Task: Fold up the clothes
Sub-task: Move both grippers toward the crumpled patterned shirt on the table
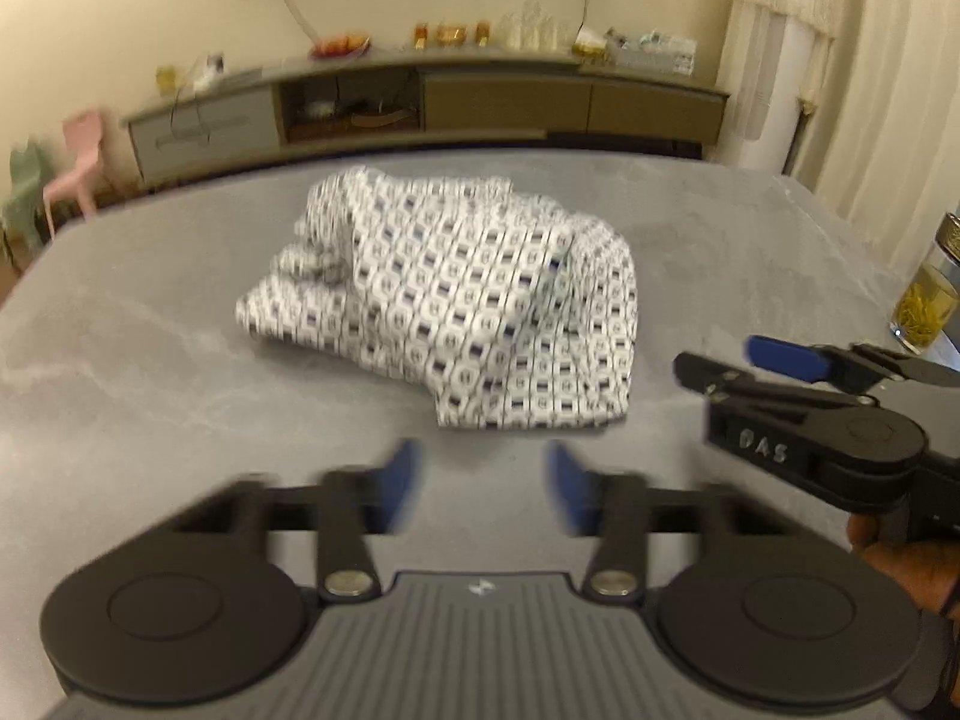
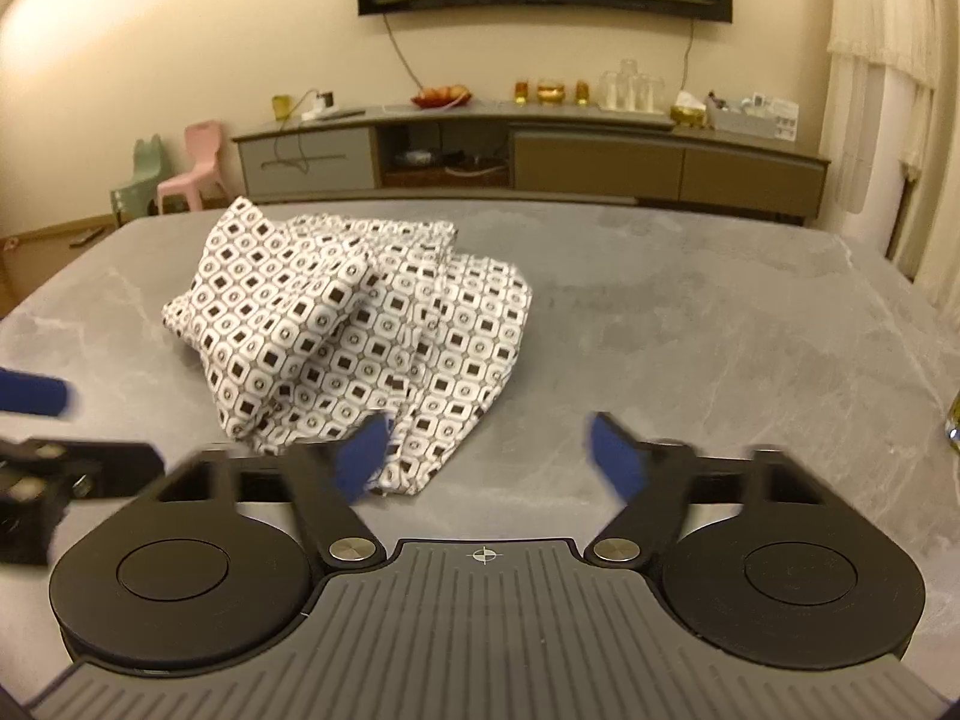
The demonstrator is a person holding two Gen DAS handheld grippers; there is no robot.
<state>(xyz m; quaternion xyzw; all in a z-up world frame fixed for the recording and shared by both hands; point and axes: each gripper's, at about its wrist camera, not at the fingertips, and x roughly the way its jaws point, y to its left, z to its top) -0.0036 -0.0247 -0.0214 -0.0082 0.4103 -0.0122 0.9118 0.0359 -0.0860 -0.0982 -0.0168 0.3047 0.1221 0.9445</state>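
Holding one gripper in each hand, I keep both above the near part of the grey marble-look table, and the crumpled white garment with a small dark square print is my landmark. My left gripper is nearest to me; it hangs just in front of the near edge of the garment. Its two blue pads stand apart with only bare table between them, so it is open and grips nothing. My right gripper is also open and empty. Its left blue pad appears in front of the near corner of the garment, but I cannot tell if it touches the cloth. Its other pad is over bare table, to the right of the garment. In the left view this right gripper comes in from the right of the garment, near its near right corner, and part of my hand holding it is visible.

The garment itself lies in a loose heap on the table, not folded, around the middle of the surface and a little to the left in the right view. To the right of the garment, at the table edge, stands a glass jar with yellow content. Behind the garment, beyond the table, is a long low grey and brown cabinet along the wall, with glasses and small things on top. Left of it stand a pink plastic chair and a green plastic chair.
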